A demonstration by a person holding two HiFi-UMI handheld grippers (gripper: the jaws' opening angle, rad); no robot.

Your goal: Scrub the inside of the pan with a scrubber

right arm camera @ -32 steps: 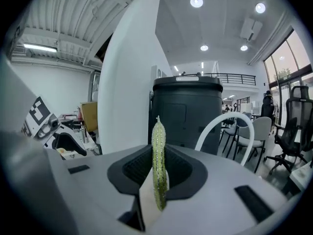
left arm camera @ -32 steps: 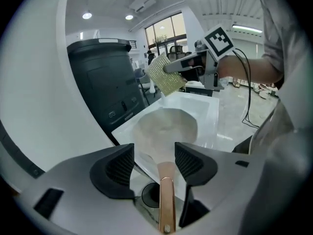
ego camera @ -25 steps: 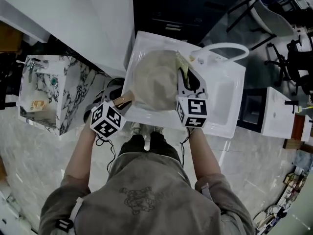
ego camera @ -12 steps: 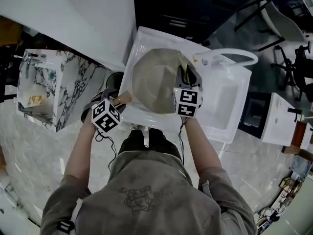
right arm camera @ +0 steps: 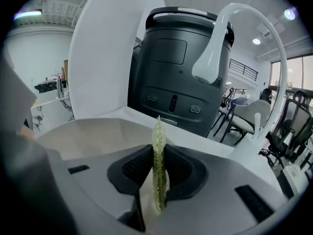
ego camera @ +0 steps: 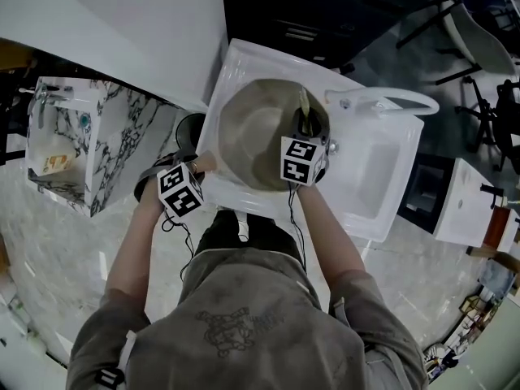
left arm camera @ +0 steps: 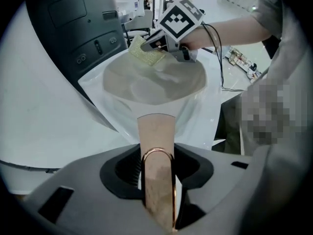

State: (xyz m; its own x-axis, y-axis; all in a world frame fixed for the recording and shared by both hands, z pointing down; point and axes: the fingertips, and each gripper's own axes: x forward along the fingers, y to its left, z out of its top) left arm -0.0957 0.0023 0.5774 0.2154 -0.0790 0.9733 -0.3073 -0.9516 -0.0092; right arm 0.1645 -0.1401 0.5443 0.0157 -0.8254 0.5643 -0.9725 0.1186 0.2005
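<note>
I have the left gripper (left arm camera: pixel 157 166) at the near left corner of the white sink basin (ego camera: pixel 367 187). Its fingers have just been closing and now clamp the pan's flat tan handle (left arm camera: pixel 156 131), which has a copper-coloured ring at its end and runs straight between them. The round beige pan (ego camera: pixel 256 132) sits in the left part of the basin, with its handle pointing near and left towards me.

My right gripper (right arm camera: pixel 158 175) hangs over the right side of the pan. Its fingers are pinched shut on the thin yellow-green scrubber pad (right arm camera: pixel 158 148), which stands on edge between them. In the left gripper view the pad (left arm camera: pixel 145 53) is at the pan's far rim, but I cannot tell whether it touches the pan. The curved white faucet (ego camera: pixel 382 100) arches over the basin to the right.
</note>
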